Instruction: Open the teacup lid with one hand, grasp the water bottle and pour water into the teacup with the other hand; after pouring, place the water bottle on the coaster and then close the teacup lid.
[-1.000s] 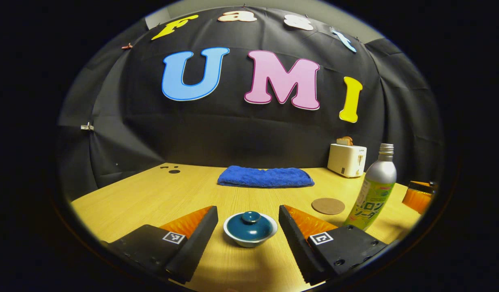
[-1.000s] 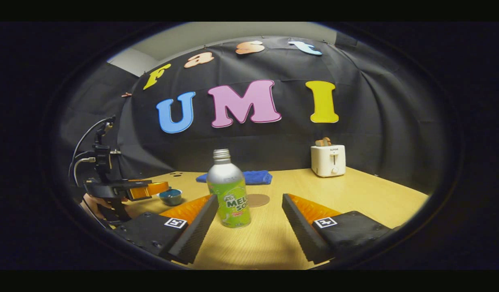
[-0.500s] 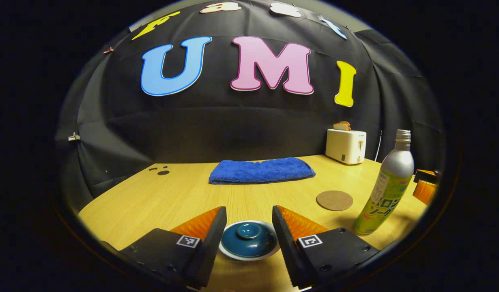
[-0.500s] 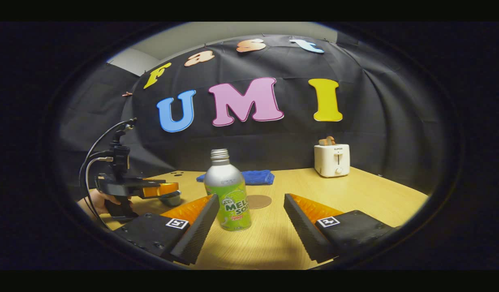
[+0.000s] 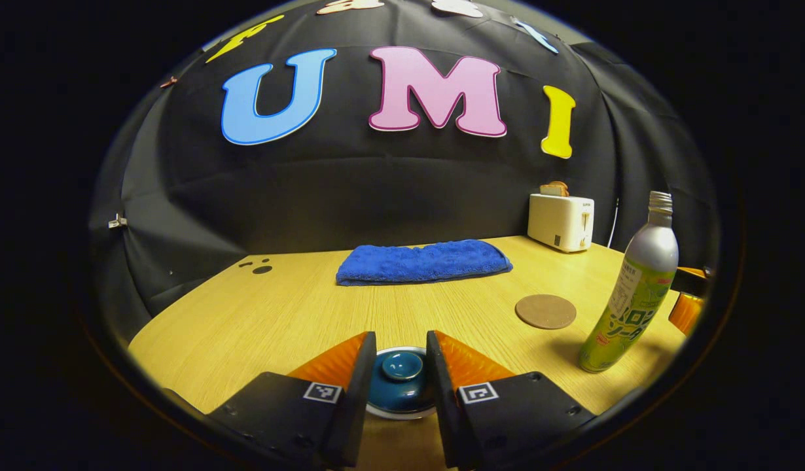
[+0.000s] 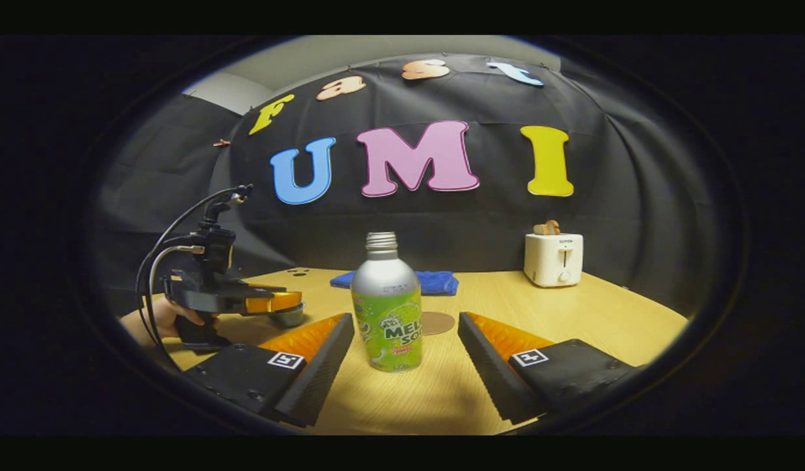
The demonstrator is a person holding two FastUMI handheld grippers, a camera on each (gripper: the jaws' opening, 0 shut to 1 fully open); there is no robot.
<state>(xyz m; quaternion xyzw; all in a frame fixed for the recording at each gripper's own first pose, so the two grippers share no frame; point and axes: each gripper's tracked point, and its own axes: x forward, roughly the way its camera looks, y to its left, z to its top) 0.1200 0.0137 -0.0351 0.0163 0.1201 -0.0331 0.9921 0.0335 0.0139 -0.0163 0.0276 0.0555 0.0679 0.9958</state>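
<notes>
Left gripper view: left claw (image 5: 396, 373) now narrowed down around the cup (image 5: 400, 400), flanking the lid (image 5: 401, 376) but grip not clear, so lift-off looks next; right gripper view: right claw (image 6: 402, 347) wide open, crept closer to bottle (image 6: 385, 304), coaster (image 6: 436, 322) behind.

The water bottle (image 6: 386, 307) carries a green label with white letters reading "MEL" over "SO", partly cut by its curve; in the left gripper view its label (image 5: 628, 314) shows Japanese characters; the toaster (image 6: 553, 259) bears small, illegible print.
</notes>
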